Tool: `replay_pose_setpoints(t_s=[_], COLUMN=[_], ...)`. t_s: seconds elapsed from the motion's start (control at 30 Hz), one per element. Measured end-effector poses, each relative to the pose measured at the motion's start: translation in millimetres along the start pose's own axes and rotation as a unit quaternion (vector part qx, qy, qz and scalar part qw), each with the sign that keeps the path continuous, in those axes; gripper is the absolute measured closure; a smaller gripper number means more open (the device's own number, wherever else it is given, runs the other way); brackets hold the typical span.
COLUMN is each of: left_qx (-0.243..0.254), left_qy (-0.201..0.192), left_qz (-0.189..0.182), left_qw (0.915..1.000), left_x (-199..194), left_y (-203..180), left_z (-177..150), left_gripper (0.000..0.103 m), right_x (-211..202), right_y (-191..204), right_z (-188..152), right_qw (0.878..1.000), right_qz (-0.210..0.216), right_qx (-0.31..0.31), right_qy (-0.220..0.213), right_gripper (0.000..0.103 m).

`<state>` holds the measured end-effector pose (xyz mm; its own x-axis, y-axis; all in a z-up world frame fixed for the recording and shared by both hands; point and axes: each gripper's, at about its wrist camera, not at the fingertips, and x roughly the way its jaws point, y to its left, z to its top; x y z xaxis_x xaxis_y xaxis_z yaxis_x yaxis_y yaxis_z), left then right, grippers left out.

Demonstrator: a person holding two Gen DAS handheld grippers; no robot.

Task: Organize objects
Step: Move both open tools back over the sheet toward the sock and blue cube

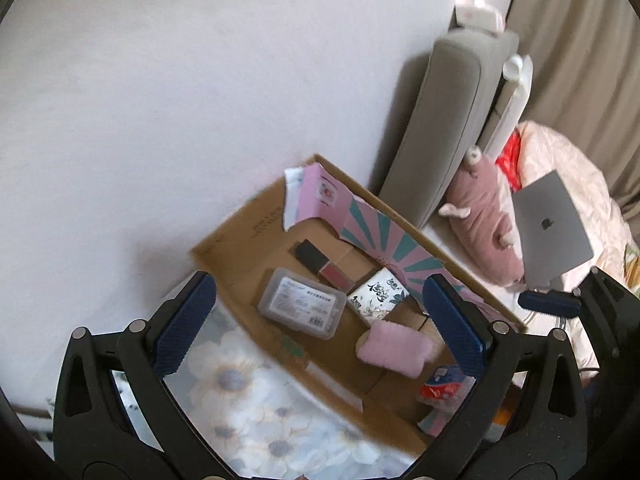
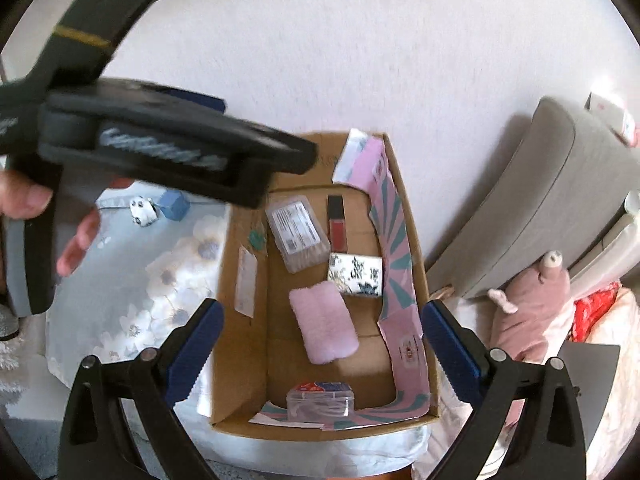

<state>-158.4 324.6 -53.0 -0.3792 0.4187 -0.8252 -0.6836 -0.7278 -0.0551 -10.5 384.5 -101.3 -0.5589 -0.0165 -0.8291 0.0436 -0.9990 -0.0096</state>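
Note:
An open cardboard box (image 1: 240,240) (image 2: 240,368) sits on a floral cloth against the wall. In it lie a clear plastic case (image 1: 302,304) (image 2: 298,232), a red lip gloss (image 1: 320,264) (image 2: 338,220), a black-and-white patterned box (image 1: 380,292) (image 2: 354,276), a pink fluffy pad (image 1: 394,346) (image 2: 324,326) and a small red-and-blue pack (image 1: 440,388) (image 2: 320,400). My left gripper (image 1: 320,320) hovers above the box, open and holding nothing. My right gripper (image 2: 322,340) is also above the box, open and holding nothing. In the right wrist view, a hand (image 2: 24,200) holds the left gripper's body at upper left.
The floral cloth (image 1: 240,392) (image 2: 132,280) carries a small white-and-black toy (image 2: 142,210) and a blue cube (image 2: 174,206). To the right stand a grey cushion (image 1: 444,120) (image 2: 532,208), a pink plush (image 1: 484,220) (image 2: 524,304) and a grey laptop (image 1: 552,228).

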Motion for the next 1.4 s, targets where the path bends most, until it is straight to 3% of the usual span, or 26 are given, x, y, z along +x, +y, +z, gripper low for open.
replay_pose_setpoints(t_s=[0.27,0.47,0.6,0.8,1.0,1.23,1.4], left_qx=[-0.038,-0.098,-0.148,-0.222,-0.262,-0.276,-0.271], left_qy=[-0.068,-0.112,-0.139,-0.169,-0.172,-0.173,-0.169], left_qz=[0.027,0.061,0.104,0.172,0.189,0.180,0.178], left_qw=[0.9966,0.9870,0.9737,0.9448,0.9307,0.9283,0.9309], left_x=[-84,-142,-176,-212,-224,-229,-229], left_y=[31,70,96,120,136,154,166], left_z=[-21,-62,-98,-164,-206,-223,-223], left_gripper=[0.000,0.000,0.000,0.000,0.000,0.000,0.000], right_x=[-35,-44,-47,-42,-43,-42,-36], right_y=[31,68,92,118,138,151,153], right_z=[24,37,40,39,43,46,47], right_qw=[0.998,0.995,0.992,0.989,0.986,0.986,0.987], right_qz=[0.008,0.029,0.036,0.058,0.071,0.072,0.066], right_qx=[-0.012,-0.032,-0.041,-0.019,-0.028,-0.021,-0.003], right_qy=[-0.054,-0.087,-0.110,-0.131,-0.146,-0.148,-0.144], right_gripper=[0.004,0.004,0.004,0.004,0.004,0.004,0.004])
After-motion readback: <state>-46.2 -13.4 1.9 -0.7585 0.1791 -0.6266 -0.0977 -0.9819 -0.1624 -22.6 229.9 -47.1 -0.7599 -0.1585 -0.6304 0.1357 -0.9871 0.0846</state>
